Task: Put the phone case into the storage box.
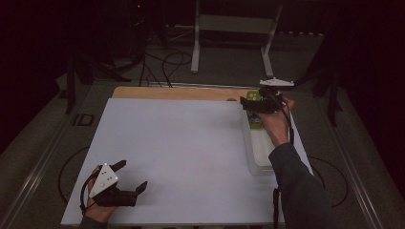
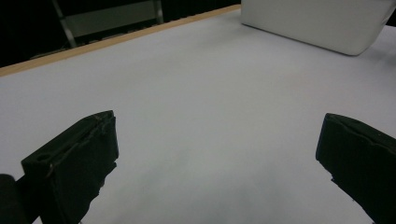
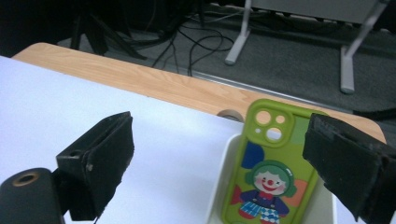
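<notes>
The right tool (image 3: 219, 163) hovers open over the white tray's (image 1: 258, 162) far end, above the green phone case (image 3: 268, 172) (clown print); the left tool (image 1: 131, 176), well apart from the tray, is open too.
</notes>
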`<act>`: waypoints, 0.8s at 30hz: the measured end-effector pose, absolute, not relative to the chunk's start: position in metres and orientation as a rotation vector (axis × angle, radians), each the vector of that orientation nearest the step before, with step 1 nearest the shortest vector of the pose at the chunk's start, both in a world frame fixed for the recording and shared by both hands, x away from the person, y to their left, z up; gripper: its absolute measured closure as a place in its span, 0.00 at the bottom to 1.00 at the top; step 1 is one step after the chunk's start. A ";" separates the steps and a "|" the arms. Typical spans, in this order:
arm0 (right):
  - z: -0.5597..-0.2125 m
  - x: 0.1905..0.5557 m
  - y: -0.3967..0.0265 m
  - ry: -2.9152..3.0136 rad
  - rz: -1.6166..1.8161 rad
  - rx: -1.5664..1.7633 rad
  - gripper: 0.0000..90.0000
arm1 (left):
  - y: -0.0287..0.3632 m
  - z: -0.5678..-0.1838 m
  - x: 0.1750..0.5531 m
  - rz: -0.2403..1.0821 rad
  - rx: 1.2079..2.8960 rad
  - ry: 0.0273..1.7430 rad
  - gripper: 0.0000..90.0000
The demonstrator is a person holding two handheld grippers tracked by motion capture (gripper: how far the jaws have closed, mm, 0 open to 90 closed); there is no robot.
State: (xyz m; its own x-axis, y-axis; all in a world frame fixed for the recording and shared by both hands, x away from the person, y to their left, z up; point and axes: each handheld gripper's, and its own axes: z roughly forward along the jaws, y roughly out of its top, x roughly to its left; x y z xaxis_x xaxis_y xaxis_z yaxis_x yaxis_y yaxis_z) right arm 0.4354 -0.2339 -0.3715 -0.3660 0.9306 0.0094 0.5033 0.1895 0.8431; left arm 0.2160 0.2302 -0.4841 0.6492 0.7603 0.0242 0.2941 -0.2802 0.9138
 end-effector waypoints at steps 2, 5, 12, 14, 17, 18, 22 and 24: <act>-0.370 0.432 -0.232 1.962 1.086 1.320 0.09 | 0.230 -0.484 0.216 0.577 1.854 0.839 0.00; -0.369 0.425 -0.229 1.978 1.093 1.293 0.09 | 0.230 -0.484 0.216 0.575 1.850 0.841 0.00; -0.372 0.409 -0.220 2.022 1.110 1.260 0.09 | 0.231 -0.484 0.216 0.576 1.843 0.851 0.00; -0.372 0.407 -0.219 2.029 1.106 1.254 0.09 | 0.231 -0.484 0.216 0.576 1.842 0.852 0.00; -0.375 0.398 -0.215 2.049 1.113 1.241 0.09 | 0.232 -0.484 0.216 0.577 1.840 0.855 0.00; -0.375 0.395 -0.215 2.051 1.120 1.234 0.09 | 0.232 -0.484 0.217 0.577 1.840 0.856 0.00; -0.376 0.386 -0.214 2.057 1.138 1.216 0.09 | 0.232 -0.485 0.217 0.577 1.838 0.860 0.00; -0.378 0.381 -0.214 2.055 1.155 1.216 0.09 | 0.232 -0.485 0.217 0.579 1.838 0.861 0.00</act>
State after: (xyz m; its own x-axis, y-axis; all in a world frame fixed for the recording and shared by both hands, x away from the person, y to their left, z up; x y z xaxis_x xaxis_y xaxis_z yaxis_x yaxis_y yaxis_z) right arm 0.3811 -0.2144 -0.3777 -0.4869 0.8734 0.0114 0.4638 0.2474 0.8507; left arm 0.2168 0.2318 -0.4846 0.6344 0.7729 0.0116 0.3026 -0.2621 0.9164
